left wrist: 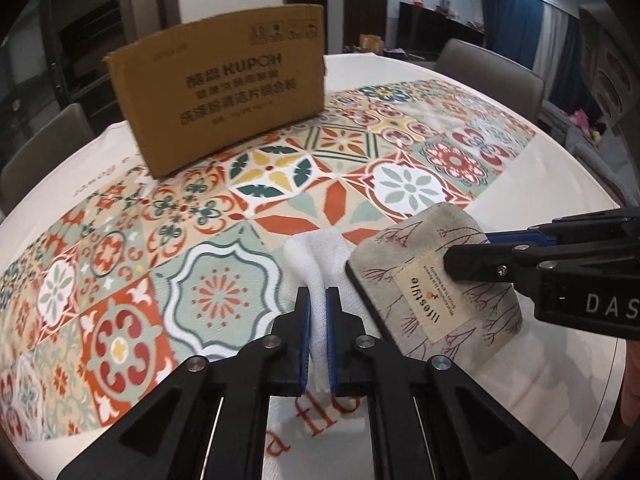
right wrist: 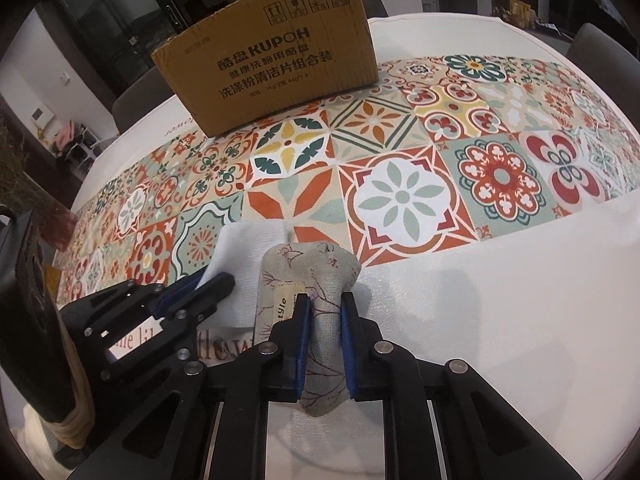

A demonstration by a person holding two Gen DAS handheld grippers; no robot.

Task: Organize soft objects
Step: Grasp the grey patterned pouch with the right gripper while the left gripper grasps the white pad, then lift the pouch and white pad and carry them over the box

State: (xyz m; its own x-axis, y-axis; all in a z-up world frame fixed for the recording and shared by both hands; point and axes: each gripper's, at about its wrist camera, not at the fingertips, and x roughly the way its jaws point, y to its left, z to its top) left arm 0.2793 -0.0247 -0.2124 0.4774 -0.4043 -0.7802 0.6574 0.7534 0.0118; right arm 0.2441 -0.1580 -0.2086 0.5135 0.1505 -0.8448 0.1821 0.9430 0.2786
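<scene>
Left gripper (left wrist: 317, 300) clenched on a folded white cloth (left wrist: 316, 252), blue pads (left wrist: 303, 320) pressing the fabric from both sides, the cloth's free end fanning out ahead toward the cardboard box (left wrist: 224, 88). Right gripper (right wrist: 325, 312) clamped on a grey fabric pouch (right wrist: 310, 272) with a printed branch pattern and a sewn cream label (left wrist: 434, 300); pouch pinched at the waist, bulging above and below the pads (right wrist: 349, 344). Pouch just beside the white cloth, on the side further from the box's left corner, and possibly touching it, though hard to tell through the fisheye warp. Both items well short of the box, at the near edge of the patterned tile runner (left wrist: 280, 184) that leads up to it. Box upright at the far end of the runner, printed side facing the cameras, lettering "KUPOH" legible. Runner spread over a white tablecloth (right wrist: 500, 300) on a round table. Behind the box, grey chairs (left wrist: 492, 68) around the table rim. From the right wrist view, left gripper (right wrist: 216, 284) seen side-on, closed over the white cloth's (right wrist: 248, 260) lower corner.
</scene>
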